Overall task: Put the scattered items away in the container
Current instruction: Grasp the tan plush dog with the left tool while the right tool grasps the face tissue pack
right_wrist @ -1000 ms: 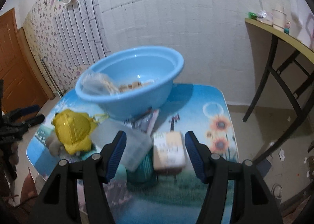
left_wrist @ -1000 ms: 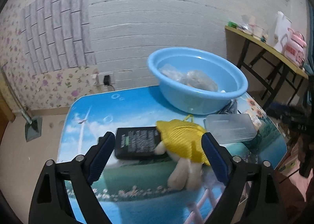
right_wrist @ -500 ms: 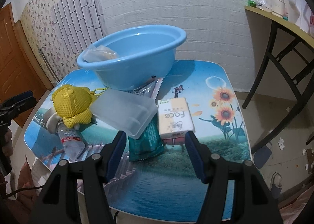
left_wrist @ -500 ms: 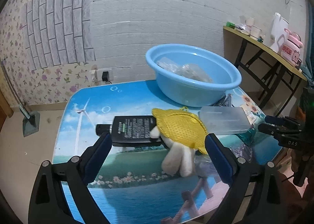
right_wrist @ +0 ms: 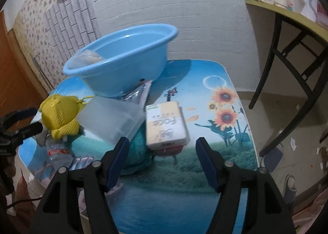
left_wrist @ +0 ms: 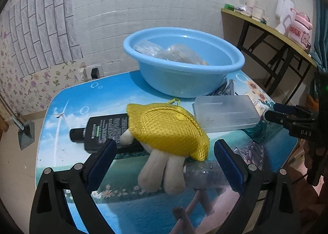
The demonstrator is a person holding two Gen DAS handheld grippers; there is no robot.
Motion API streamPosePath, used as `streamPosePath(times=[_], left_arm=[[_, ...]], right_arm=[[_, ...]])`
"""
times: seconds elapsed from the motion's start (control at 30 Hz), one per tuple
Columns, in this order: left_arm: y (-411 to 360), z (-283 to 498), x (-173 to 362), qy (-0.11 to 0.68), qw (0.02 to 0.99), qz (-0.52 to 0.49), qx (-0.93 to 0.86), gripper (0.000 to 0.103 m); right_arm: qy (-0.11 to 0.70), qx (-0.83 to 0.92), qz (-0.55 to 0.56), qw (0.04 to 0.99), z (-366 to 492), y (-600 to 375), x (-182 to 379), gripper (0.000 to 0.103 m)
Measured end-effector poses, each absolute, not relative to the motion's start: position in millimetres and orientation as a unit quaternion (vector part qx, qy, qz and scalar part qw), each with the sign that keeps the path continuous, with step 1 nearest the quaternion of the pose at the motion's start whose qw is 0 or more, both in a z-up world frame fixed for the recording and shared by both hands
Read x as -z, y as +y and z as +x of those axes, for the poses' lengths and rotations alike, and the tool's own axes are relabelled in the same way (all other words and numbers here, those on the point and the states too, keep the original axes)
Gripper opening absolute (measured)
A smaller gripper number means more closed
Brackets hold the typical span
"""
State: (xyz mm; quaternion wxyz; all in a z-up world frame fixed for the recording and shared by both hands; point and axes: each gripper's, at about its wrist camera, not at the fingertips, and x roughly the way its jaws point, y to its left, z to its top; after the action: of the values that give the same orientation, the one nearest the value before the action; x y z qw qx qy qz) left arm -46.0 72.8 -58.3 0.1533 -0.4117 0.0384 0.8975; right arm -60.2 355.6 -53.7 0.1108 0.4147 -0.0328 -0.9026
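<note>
A blue basin (left_wrist: pixel 184 65) (right_wrist: pixel 123 63) stands at the back of the table with clear bags inside. In front lie a yellow mesh pouch with a plush toy (left_wrist: pixel 166 127) (right_wrist: pixel 59 115), a black bottle (left_wrist: pixel 102 129), a clear plastic box (left_wrist: pixel 225 113) (right_wrist: pixel 110 119), a clear water bottle (left_wrist: pixel 205 174) (right_wrist: pixel 57 152), a tissue pack (right_wrist: pixel 166 125) and a teal packet (right_wrist: pixel 137 150). My left gripper (left_wrist: pixel 164 162) is open, straddling the plush toy. My right gripper (right_wrist: pixel 162 160) is open, just before the tissue pack.
The table (right_wrist: pixel 225 131) has a printed landscape top and stands by a white brick wall. A side table (left_wrist: pixel 266 26) with cups and a pink jar stands at the right. A silver packet (right_wrist: pixel 141 92) lies under the basin's edge.
Both grippers have moved closer to the items. The left gripper now frames the plush toy; the right has come down toward the tissue pack. Both stay open.
</note>
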Motion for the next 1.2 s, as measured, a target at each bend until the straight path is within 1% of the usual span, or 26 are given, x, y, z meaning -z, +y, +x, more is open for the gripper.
streamPosePath(times=[0.07, 0.17, 0.3, 0.77, 0.83, 0.87, 0.9, 0.93, 0.97, 1.0, 1.03, 1.2], left_arm=[[76, -51, 61, 0.041, 0.154, -0.415, -0.896, 0.096], [80, -57, 64, 0.045, 0.155, -0.42, -0.893, 0.096], [80, -65, 65, 0.053, 0.149, -0.422, -0.893, 0.096], [86, -89, 79, 0.07, 0.148, -0.433, -0.886, 0.096], [88, -91, 82, 0.069, 0.15, -0.436, -0.885, 0.096], [88, -91, 82, 0.067, 0.151, -0.436, -0.885, 0.096], [87, -91, 82, 0.062, 0.152, -0.436, -0.885, 0.094], [86, -92, 82, 0.058, 0.154, -0.437, -0.884, 0.085], [85, -92, 82, 0.052, 0.16, -0.439, -0.883, 0.081], [84, -91, 82, 0.051, 0.162, -0.44, -0.882, 0.08], [84, -91, 81, 0.053, 0.163, -0.44, -0.882, 0.076], [82, -83, 73, 0.053, 0.163, -0.429, -0.887, 0.072]], right_arm=[[-0.029, 0.902, 0.417, 0.108, -65, 357, 56, 0.066], [-0.022, 0.902, 0.415, 0.113, -70, 356, 59, 0.06], [-0.011, 0.9, 0.419, 0.116, -77, 354, 65, 0.06], [-0.024, 0.894, 0.429, 0.125, -92, 356, 76, 0.058], [-0.026, 0.893, 0.43, 0.133, -93, 355, 77, 0.046], [-0.024, 0.892, 0.429, 0.137, -94, 354, 76, 0.045], [-0.02, 0.893, 0.429, 0.134, -94, 353, 76, 0.045], [-0.017, 0.893, 0.429, 0.134, -94, 353, 76, 0.045], [-0.018, 0.893, 0.429, 0.134, -95, 353, 75, 0.045], [-0.02, 0.893, 0.429, 0.134, -95, 354, 75, 0.045], [-0.022, 0.893, 0.429, 0.132, -95, 355, 74, 0.045], [-0.028, 0.898, 0.42, 0.125, -92, 359, 67, 0.044]])
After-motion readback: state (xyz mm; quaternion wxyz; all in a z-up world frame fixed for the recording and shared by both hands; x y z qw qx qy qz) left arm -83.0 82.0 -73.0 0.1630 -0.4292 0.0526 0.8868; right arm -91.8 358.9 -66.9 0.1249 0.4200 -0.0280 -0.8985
